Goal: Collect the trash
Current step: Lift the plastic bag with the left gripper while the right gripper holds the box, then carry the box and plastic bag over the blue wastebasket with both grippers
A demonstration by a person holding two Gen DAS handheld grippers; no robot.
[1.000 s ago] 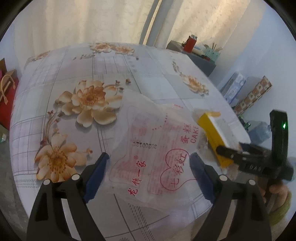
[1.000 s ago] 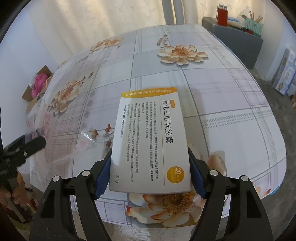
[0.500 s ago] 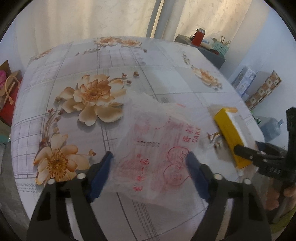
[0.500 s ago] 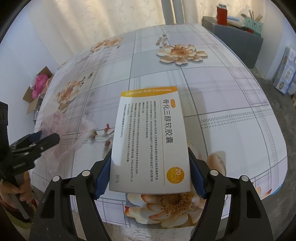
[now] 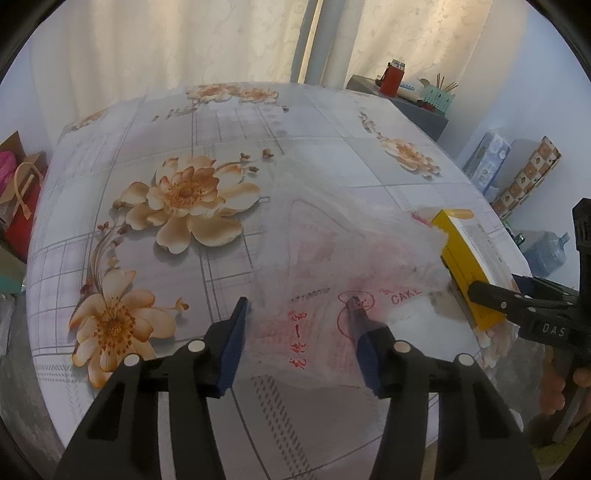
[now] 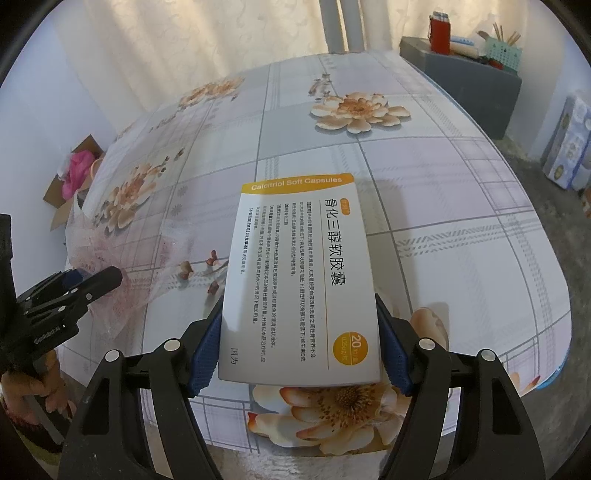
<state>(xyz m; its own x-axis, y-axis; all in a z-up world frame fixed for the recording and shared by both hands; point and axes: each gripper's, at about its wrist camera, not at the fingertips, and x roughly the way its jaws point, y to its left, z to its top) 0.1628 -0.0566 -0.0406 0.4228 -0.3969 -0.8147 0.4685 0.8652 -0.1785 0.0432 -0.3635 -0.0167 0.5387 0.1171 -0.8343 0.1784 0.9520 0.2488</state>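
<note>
- The left hand-held gripper has narrowed its jaws over the last second. They now pinch the near part of the bag, with one blue pad pressing into the film and the other hard against its edge. A second ago the jaws stood wide on either side of the bag.
- The bag is thin, translucent plastic with red print. It lies crumpled on the worktop, and its far right corner reaches the box.
- The right hand-held gripper is clamped on the box, with one blue pad on each long side. This grasp matches the earlier frames. The box is a white and yellow capsule carton held above the worktop, label face up.
- In the left view, the box has come closer to the bag than it was a second ago. Judgement: the box is being brought to the bag for collection.
- Judgement: the closing of the left jaws secures the bag, so it can be lifted or held open. Whether the bag mouth is open cannot be told.
- Risk: the film is slippery and may slide out of a shallow pinch.
- Farther off, a side table carries a red flask and a green holder. Curtains hang behind the worktop.
</note>
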